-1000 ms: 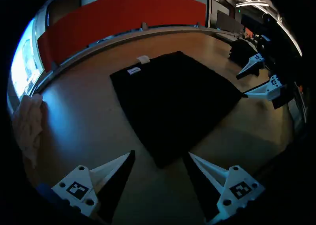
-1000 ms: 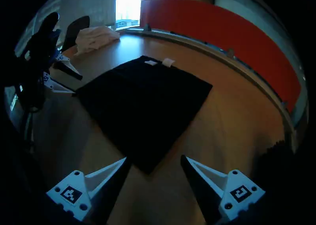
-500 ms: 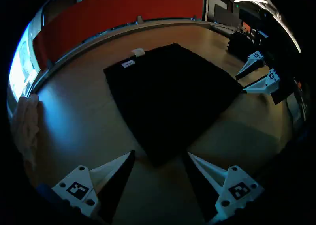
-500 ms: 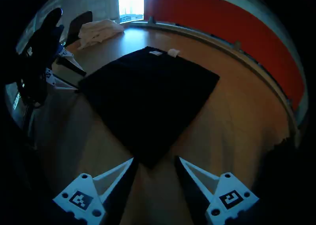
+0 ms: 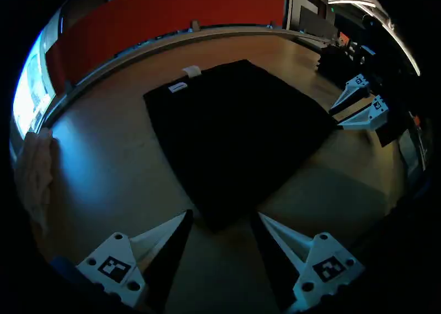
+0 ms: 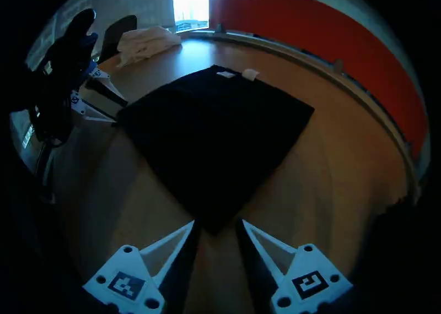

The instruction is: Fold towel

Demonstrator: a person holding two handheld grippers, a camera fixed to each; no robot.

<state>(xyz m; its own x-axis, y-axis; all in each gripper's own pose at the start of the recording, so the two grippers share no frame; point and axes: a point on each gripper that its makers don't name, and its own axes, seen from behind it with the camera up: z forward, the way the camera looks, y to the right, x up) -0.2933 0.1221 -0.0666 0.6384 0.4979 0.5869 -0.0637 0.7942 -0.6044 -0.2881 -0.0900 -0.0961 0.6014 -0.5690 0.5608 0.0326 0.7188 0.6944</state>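
On the wooden worktop, left gripper view: a black towel lies flat and unfolded, one corner pointing at the camera. The left gripper sits low at that corner with its jaws apart, the towel's tip just between the fingertips and not yet pinched. At the far corner are two small white tags. At the towel's right-hand corner the right gripper is poised, jaws apart. A pale cloth lies at the worktop's left edge, well apart from the towel; a red partition runs behind.

Right gripper view: the same towel spreads away from the camera. The right gripper frames the near corner, jaws narrowly apart with the tip between them; whether a finger touches the fabric cannot be told. At the left-hand corner is the left gripper, held by a dark-gloved hand. The cloth lies beyond.

Step in hand, as judged: taking hold of two neighbouring corners ahead of the first fold. The next move calls for both jaws to clamp on their corners, then lift together and carry that edge over toward the tagged side, keeping it taut and level.
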